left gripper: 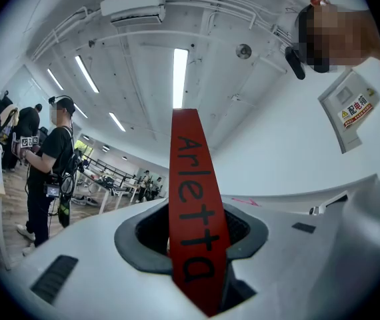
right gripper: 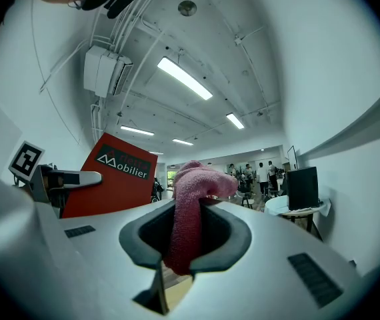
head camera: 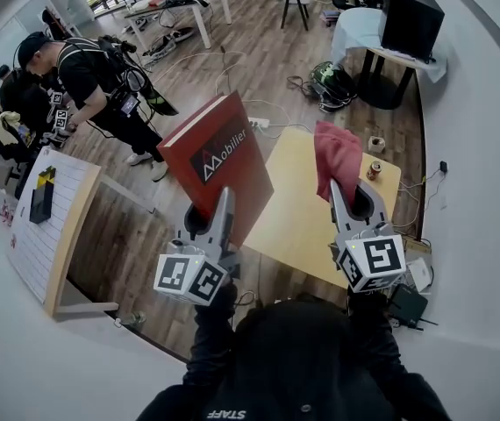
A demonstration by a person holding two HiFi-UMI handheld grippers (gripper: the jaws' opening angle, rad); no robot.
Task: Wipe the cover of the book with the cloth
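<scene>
My left gripper (head camera: 216, 220) is shut on the lower edge of a red book (head camera: 217, 160) and holds it upright above the floor, left of the table, its cover turned toward the right gripper. In the left gripper view the book's red spine (left gripper: 191, 212) stands clamped between the jaws of the left gripper (left gripper: 197, 272). My right gripper (head camera: 353, 202) is shut on a pink cloth (head camera: 337, 158), held up over the wooden table (head camera: 296, 213). From the right gripper view the cloth (right gripper: 189, 209) rises from the right gripper (right gripper: 180, 255), with the book's cover (right gripper: 110, 182) to the left, apart from it.
A can (head camera: 374, 169) and a small box (head camera: 375, 143) sit at the table's far right corner. A person in black (head camera: 101, 86) stands at the left by a white board (head camera: 53, 222). A round table with a black box (head camera: 408, 24) is at the back right.
</scene>
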